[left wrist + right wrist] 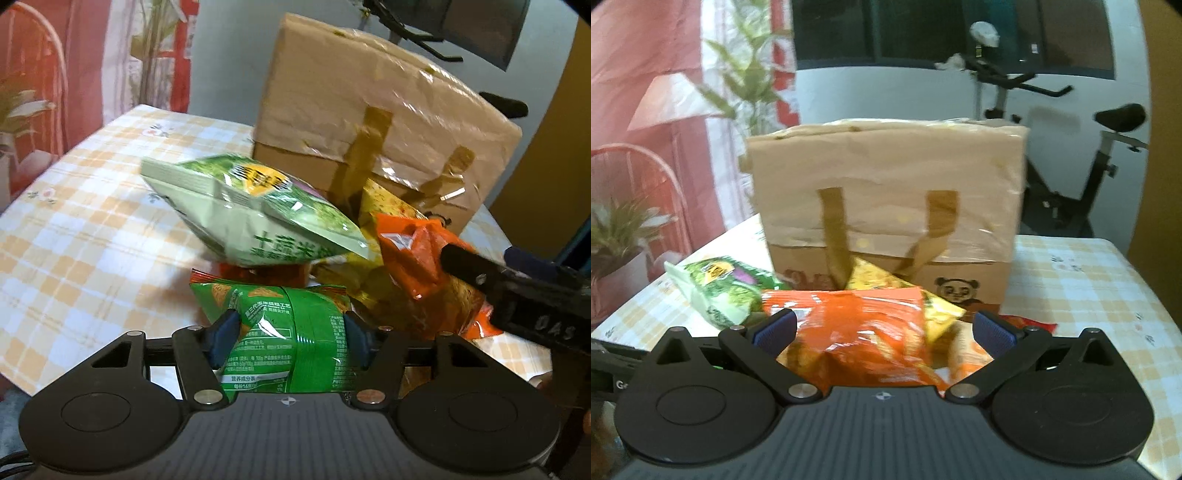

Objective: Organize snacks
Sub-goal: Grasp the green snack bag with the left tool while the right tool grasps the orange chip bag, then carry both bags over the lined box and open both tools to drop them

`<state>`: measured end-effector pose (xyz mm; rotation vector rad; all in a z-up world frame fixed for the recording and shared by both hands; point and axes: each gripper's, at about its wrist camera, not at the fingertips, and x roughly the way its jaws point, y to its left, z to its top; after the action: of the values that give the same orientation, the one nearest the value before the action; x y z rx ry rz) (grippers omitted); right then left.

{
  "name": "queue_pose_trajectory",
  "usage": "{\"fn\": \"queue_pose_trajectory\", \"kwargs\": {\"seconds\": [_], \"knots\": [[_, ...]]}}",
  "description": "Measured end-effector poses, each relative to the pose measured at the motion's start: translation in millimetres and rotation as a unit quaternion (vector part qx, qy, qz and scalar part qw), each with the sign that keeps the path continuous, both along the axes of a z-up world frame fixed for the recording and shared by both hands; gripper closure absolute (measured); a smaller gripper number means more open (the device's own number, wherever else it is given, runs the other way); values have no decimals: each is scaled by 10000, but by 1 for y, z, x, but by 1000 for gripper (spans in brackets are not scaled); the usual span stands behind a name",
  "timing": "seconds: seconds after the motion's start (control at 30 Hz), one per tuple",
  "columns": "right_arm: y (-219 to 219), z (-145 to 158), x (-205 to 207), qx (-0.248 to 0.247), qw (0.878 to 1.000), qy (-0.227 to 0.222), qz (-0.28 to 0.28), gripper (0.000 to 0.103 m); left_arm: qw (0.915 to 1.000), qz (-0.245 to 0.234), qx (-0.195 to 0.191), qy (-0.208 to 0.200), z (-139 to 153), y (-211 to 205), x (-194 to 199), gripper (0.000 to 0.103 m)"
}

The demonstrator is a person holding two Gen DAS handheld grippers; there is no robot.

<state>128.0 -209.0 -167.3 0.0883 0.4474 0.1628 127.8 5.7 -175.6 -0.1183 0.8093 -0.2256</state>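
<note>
Left wrist view: left gripper point(291, 334) closed on a dark green snack bag point(280, 332), both blue pads pressing its sides, the bag's lower end cut off by the gripper body; small Chinese print and a nutrition table on it, too fine to read. Above it, a pale green snack bag point(251, 218), blurred, with large green Chinese characters partly legible ("十蔬米…") and a yellow logo patch that cannot be made out. A red packet point(266, 273) largely hidden between the two green bags. To the right, an orange snack bag point(410, 258) lying over a yellow snack bag point(354, 280), both partly covered. A black arm of the right gripper point(517, 291) enters from the right edge, marked "OAS", its tips out of sight. Behind, a taped brown paper bag point(388, 110) stands on the checked tablecloth point(74, 240). Right wrist view: right gripper point(884, 330) with jaws standing wide apart, the orange snack bag point(857, 332) between them but neither pad touching it; its print is smeared by blur. Yellow snack bag point(886, 284) peeks out behind, pale green snack bag point(724, 291) at left, brown paper bag point(886, 184) behind with a panda drawing at its lower right; exercise bike point(1071, 166) beyond the table
</note>
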Motion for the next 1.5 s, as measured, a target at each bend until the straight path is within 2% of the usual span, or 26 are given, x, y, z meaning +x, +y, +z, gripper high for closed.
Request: {"fn": "queue_pose_trajectory", "kwargs": {"seconds": [0.2, 0.37, 0.47, 0.5, 0.73, 0.9, 1.17, 1.33, 1.5], "knots": [[22, -9, 12, -396, 9988, 157, 249, 0, 9996, 272, -25, -17, 3, 11, -2, 40], [29, -27, 17, -772, 9961, 431, 74, 0, 9984, 562, 15, 5, 5, 21, -2, 40], [20, -26, 9, -598, 9975, 375, 19, 3, 9972, 746, 47, -26, 8, 27, -5, 40], [17, -26, 5, -523, 9981, 328, -3, 9, 9967, 807, 64, -41, 9, 28, -6, 40], [-3, -18, -24, -249, 9994, -54, -222, 15, 9915, 1249, 218, -280, 23, 38, -16, 40], [-14, -10, -37, -168, 9985, -322, -416, 16, 9885, 1406, 260, -492, 35, 42, -26, 39], [-17, -6, -51, -180, 9978, -422, -481, 16, 9839, 1646, 354, -607, 43, 50, -35, 39], [-18, -2, -54, -176, 9969, -555, -530, 16, 9752, 1901, 480, -1028, 56, 58, -45, 39], [-24, 4, -53, -136, 9960, -655, -596, 16, 9687, 1702, 720, -1656, 76, 47, -47, 39]]}}
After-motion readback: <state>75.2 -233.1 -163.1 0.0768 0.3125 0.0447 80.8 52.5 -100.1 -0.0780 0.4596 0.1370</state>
